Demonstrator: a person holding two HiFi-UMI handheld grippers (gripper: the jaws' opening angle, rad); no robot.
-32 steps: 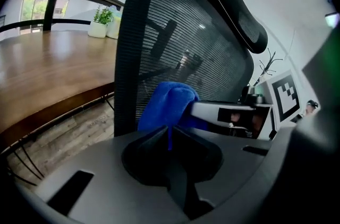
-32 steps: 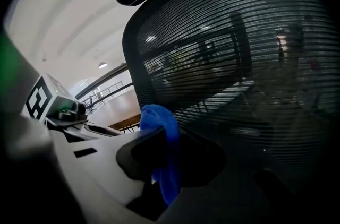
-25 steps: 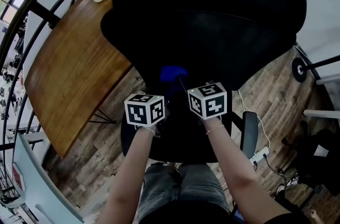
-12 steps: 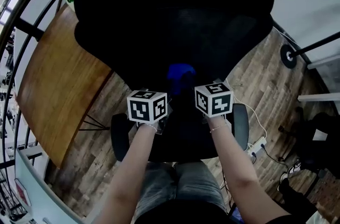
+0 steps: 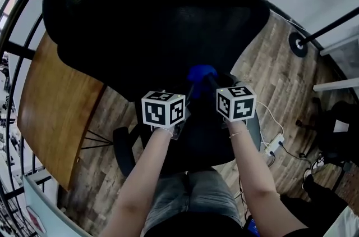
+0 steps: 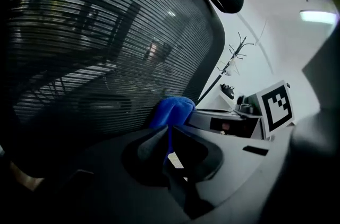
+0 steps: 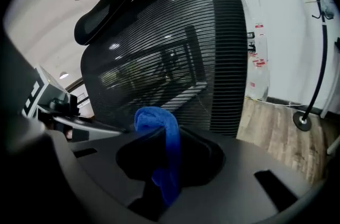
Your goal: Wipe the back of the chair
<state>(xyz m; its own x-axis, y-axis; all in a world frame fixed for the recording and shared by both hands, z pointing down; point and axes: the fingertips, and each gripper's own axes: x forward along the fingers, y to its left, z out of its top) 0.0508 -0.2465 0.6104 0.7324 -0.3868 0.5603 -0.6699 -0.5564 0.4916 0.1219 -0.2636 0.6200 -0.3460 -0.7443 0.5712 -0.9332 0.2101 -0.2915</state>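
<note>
Both grippers share one blue cloth (image 5: 202,72).

- Left gripper (image 6: 169,131): fingers narrow, pinching a thin fold of the cloth. The bunched part (image 6: 172,109) bulges out just past the fingertips.
- Right gripper (image 7: 162,135): fingers narrow, clamped on the cloth. One loop (image 7: 154,119) rises above the tips and a tail hangs down between the fingers.
- The cloth sits at the lower part of the black mesh chair back (image 5: 157,17), near its middle. The bunch looks to be against the mesh (image 6: 106,48), but contact is not certain.
- The two grippers are close side by side, marker cubes up, both pointing at the chair back (image 7: 175,48).
- The headrest (image 7: 114,2) stands above the mesh.
- A wooden tabletop (image 5: 50,118) lies to the person's left of the chair.
</note>
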